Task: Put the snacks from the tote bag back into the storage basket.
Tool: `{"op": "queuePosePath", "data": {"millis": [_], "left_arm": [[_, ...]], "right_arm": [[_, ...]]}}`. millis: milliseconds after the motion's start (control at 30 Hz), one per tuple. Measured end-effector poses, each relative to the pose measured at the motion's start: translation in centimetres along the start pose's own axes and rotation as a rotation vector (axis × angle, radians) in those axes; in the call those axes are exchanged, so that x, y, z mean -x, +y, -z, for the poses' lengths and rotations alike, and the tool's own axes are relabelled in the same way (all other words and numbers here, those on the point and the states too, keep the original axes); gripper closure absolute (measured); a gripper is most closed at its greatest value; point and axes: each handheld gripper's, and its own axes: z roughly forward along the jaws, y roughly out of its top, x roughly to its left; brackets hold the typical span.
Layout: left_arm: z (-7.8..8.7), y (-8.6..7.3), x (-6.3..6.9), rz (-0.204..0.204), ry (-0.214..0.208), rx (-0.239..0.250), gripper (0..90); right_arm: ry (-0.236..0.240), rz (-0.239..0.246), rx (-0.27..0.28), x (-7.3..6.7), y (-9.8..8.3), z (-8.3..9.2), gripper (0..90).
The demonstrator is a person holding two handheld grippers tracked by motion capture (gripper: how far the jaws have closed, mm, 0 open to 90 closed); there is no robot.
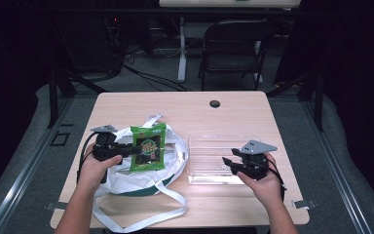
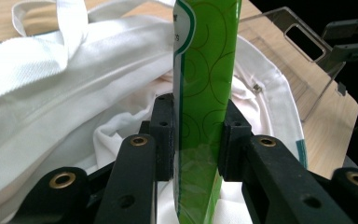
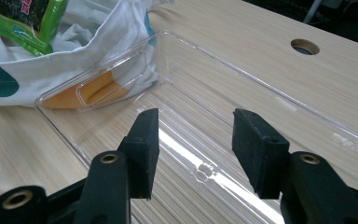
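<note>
Gripping the green snack packet [image 1: 148,147] in my left gripper [image 1: 132,151], I have both pads clamped flat on it, one on each face, as the left gripper view shows plainly: the packet [image 2: 205,93] stands upright between the jaws with its glossy green side toward the camera. It sits above the mouth of the white cloth bag [image 1: 141,178], which lies crumpled on the wooden table [image 1: 185,107] at about 8 o'clock from the table's middle, its long straps trailing toward 6 o'clock (one loops right off toward the near edge).

My right gripper [image 1: 230,163] is released, jaws spread with nothing between them; they have just been closing a little. It hovers over the near right part of the clear plastic tray [image 1: 195,141], and in the right gripper view the tray's floor [image 3: 261,93] lies bare under the black fingers [image 3: 142,140]. The tray rests at about 4 o'clock from the table's middle, its left wall just beside the bag. A round cable hole [image 1: 215,104] sits at 12 o'clock.
</note>
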Motion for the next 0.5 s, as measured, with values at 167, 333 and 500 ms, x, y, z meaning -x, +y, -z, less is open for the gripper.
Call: {"op": "queuePosePath", "data": {"millis": [167,333,500], "left_arm": [[0.3,0.16,0.31,-0.008,-0.003,0.02,72.4],[0.63,0.32,0.71,-0.019,-0.006,0.05,72.3],[0.89,0.48,0.97,-0.016,0.001,0.08,72.1]], "right_arm": [[0.0,-0.001,0.003,0.0,-0.01,0.03,51.5],[0.006,-0.002,0.003,-0.08,0.03,-0.04,51.4],[0.016,-0.004,-0.009,-0.26,0.17,-0.21,51.7]]}}
